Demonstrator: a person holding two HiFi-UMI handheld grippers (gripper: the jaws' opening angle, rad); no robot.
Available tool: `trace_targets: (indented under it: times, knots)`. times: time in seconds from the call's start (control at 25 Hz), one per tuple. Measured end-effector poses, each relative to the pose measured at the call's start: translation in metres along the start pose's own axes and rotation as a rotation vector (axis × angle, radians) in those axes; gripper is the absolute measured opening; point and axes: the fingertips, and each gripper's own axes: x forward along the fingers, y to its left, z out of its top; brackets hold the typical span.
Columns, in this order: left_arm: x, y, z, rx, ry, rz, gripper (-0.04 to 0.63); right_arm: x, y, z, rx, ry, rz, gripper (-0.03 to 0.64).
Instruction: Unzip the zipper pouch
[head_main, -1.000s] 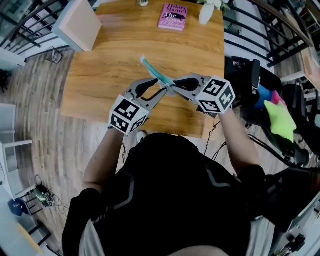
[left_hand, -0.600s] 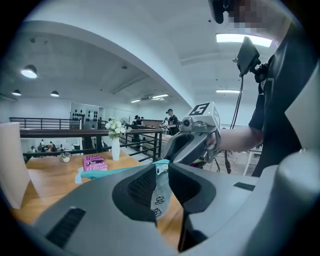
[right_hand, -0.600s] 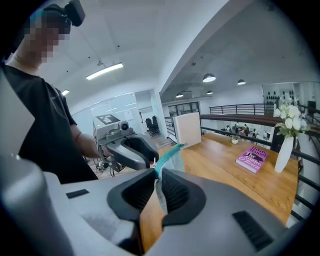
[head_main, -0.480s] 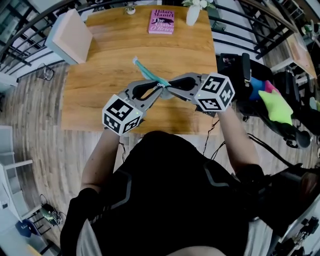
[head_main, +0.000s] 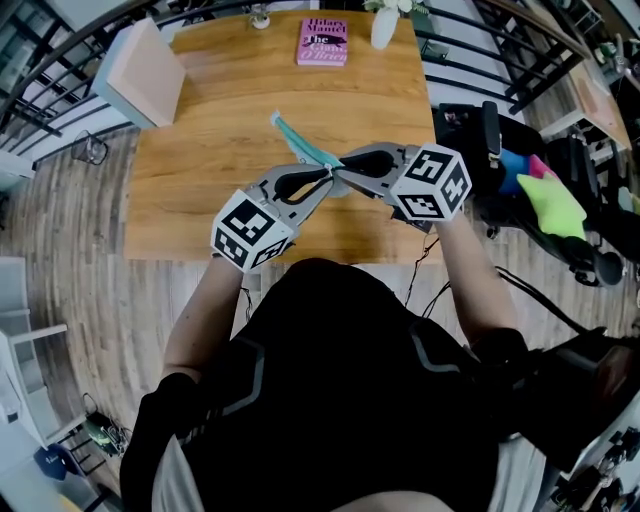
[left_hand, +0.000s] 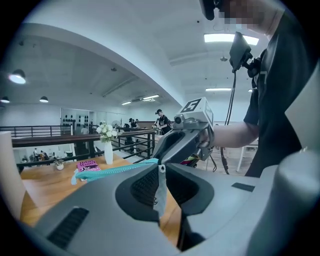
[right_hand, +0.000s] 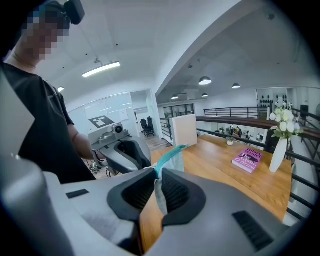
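The left gripper (left_hand: 162, 169) has just been closed on the pouch's (left_hand: 117, 170) tab (left_hand: 161, 193), with the right gripper (right_hand: 157, 178) clamped on its end. Unzipping is judged unstarted.

Wooden table (head_main: 200, 150) on grey plank floor (head_main: 70, 220) — black railing (left_hand: 135, 142) behind, strip lights (left_hand: 227, 38) on white ceiling (left_hand: 150, 40)

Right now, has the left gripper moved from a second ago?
Yes, slightly: left gripper shifted rightward against the pink book, jaws just closing on the pouch.
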Motion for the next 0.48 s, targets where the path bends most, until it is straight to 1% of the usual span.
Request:
trace_targets:
  times: [0.12, 0.28, 0.36, 0.44, 0.48]
  knots:
    - [-0.002, 0.002, 0.0, 0.0, -0.01, 0.033, 0.066, -0.002, -0.002, -0.001, 0.009, -0.001, -0.012, 0.054]
    - [-0.006, 0.01, 0.003, -0.051, -0.043, 0.08, 0.065, -0.006, -0.001, -0.001, 0.017, -0.005, -0.006, 0.054]
    - [-0.004, 0.008, 0.004, -0.063, -0.047, 0.056, 0.066, -0.006, 0.001, -0.001, 0.017, -0.005, 0.004, 0.054]
    - [0.0, 0.002, 0.004, -0.038, -0.032, 0.022, 0.065, -0.005, 0.002, 0.0, 0.011, 0.0, 0.009, 0.054]
    - [0.001, 0.001, 0.003, -0.021, -0.024, 0.021, 0.066, -0.005, 0.001, -0.001, 0.009, 0.005, 0.01, 0.054]
